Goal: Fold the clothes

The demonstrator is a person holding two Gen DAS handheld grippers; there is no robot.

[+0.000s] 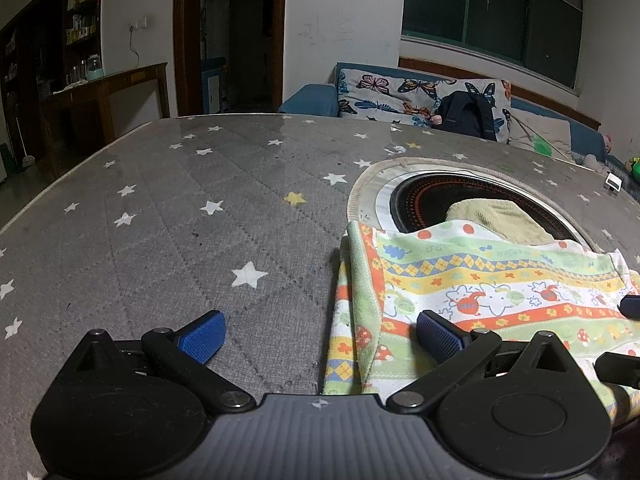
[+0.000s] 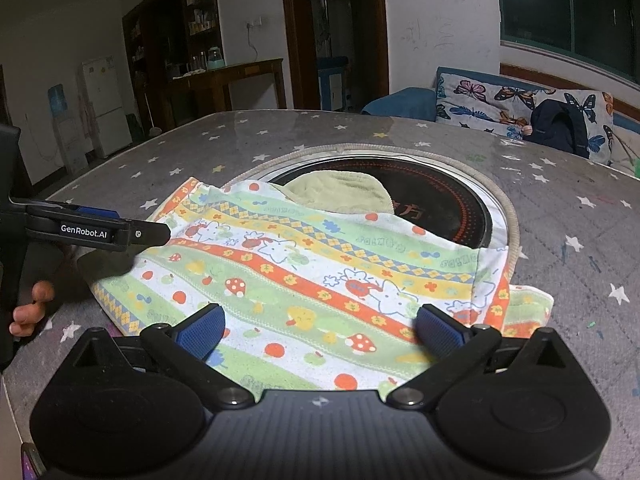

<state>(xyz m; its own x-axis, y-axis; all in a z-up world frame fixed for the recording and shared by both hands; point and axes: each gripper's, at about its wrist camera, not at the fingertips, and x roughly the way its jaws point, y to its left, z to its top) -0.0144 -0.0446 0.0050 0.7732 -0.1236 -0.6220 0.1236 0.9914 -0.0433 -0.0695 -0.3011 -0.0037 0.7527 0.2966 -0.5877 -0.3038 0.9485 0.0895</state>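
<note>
Grippers, left gripper [image 1: 320,336] and right gripper [image 2: 320,330], are standing wide and empty over the patterned cloth [image 2: 320,272]; pinching both six-o'clock corners evenly is keeping the fold square.

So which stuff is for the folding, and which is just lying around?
For the folding:
- colourful patterned cloth
- left gripper, open
- right gripper, open

Just lying around:
- beige cloth on the round black cooktop
- starry table cover
- butterfly cushion
- dark backpack
</note>
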